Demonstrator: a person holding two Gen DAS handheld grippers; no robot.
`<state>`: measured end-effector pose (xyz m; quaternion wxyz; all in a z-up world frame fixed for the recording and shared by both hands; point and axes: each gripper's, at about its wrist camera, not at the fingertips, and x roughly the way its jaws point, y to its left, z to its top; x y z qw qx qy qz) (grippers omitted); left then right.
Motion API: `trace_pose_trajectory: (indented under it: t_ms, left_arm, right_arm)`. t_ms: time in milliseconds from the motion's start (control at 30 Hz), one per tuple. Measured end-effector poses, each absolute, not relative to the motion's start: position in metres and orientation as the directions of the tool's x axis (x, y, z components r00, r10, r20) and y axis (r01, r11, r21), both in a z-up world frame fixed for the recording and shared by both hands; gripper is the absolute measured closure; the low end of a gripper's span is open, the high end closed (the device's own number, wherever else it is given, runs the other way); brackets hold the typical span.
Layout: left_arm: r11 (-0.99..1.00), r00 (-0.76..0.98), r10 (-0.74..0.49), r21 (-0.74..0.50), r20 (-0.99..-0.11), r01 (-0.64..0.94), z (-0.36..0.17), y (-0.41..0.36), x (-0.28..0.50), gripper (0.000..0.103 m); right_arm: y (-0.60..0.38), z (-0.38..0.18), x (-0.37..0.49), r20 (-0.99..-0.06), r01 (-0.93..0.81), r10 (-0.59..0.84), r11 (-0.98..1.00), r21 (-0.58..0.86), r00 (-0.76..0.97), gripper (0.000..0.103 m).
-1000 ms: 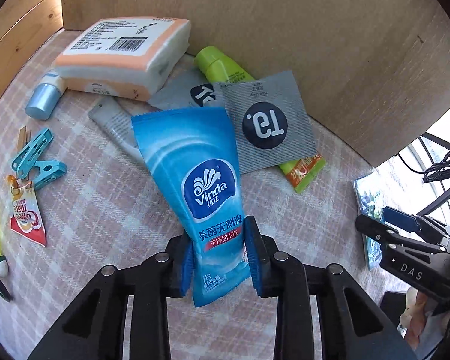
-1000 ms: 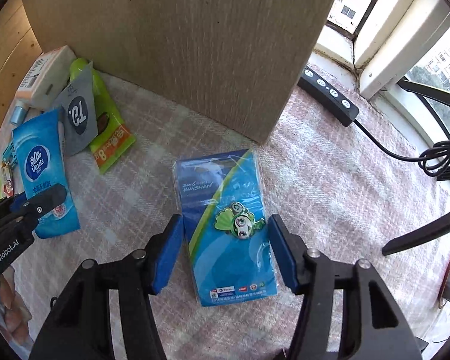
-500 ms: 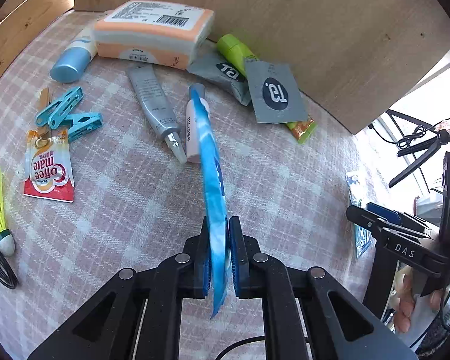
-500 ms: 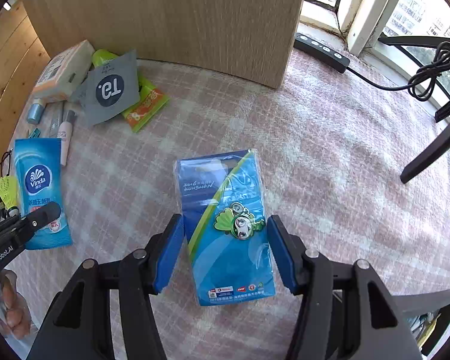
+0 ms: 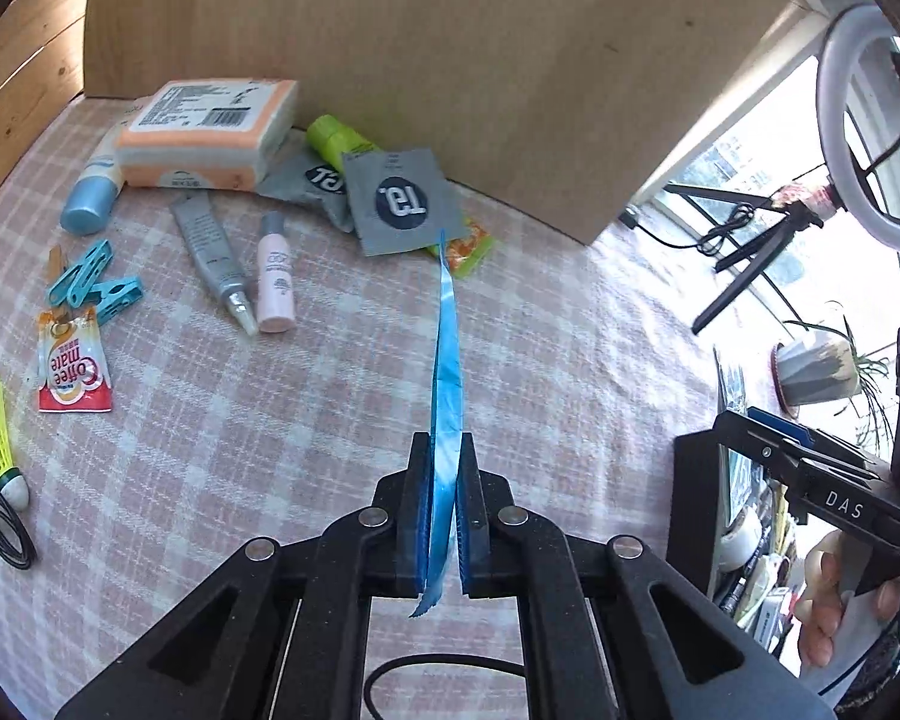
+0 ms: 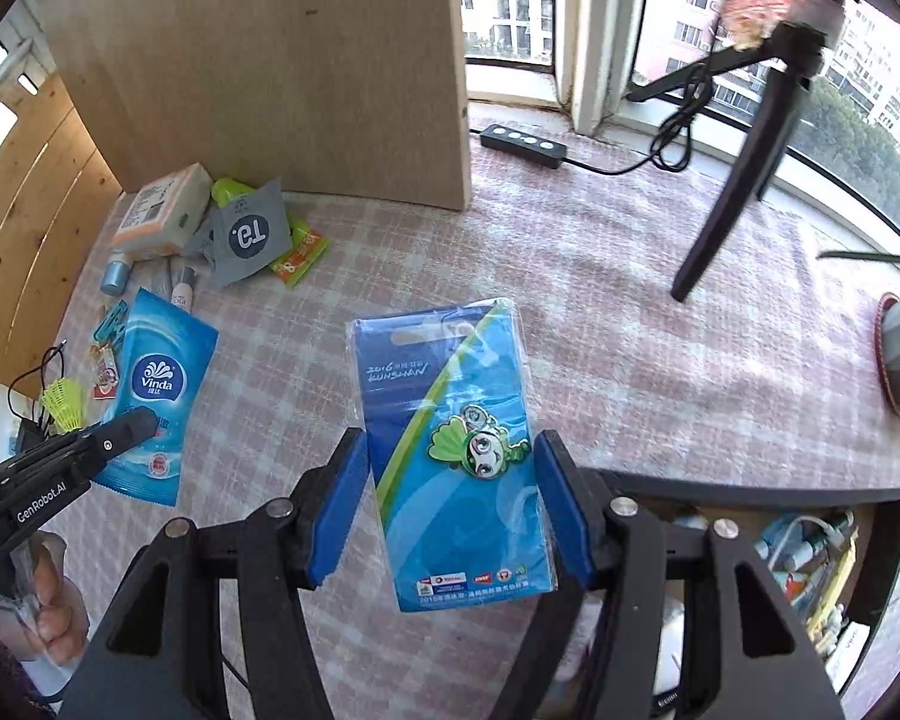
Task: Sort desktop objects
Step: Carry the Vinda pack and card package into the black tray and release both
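The wipes packet (image 6: 161, 402) hangs left of the badge card (image 6: 450, 450) (both above the tablecloth (image 6: 600, 312)).

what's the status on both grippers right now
Left gripper shut on Vinda wipes pack, lifted edge-on. Right gripper clamped on blue pin card, off the cloth. Nothing blocking either.

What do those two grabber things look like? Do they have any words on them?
Both are black plastic claws with cut-out triangular arms, silver rivets and blue pads. The left gripper has white "GenRobot.AI" lettering on its side, seen from the right wrist camera. The right gripper reads "DAS" in the other view. A thin black cable loops under the left one.
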<state>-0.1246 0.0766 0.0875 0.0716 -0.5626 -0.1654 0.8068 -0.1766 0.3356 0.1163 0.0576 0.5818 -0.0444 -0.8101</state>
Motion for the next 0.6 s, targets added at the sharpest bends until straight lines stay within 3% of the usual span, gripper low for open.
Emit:
trace_pose_trajectory:
  t_ms: [600]
  left_arm:
    - [-0.838,-0.217,0.511,-0.426,-0.832,-0.340,0.124,0.287,-0.094,0.097]
  right_arm:
    - [0.489,0.142,-0.058,-0.947,-0.236,0.007,-0.969,0.072,-0.320,0.048]
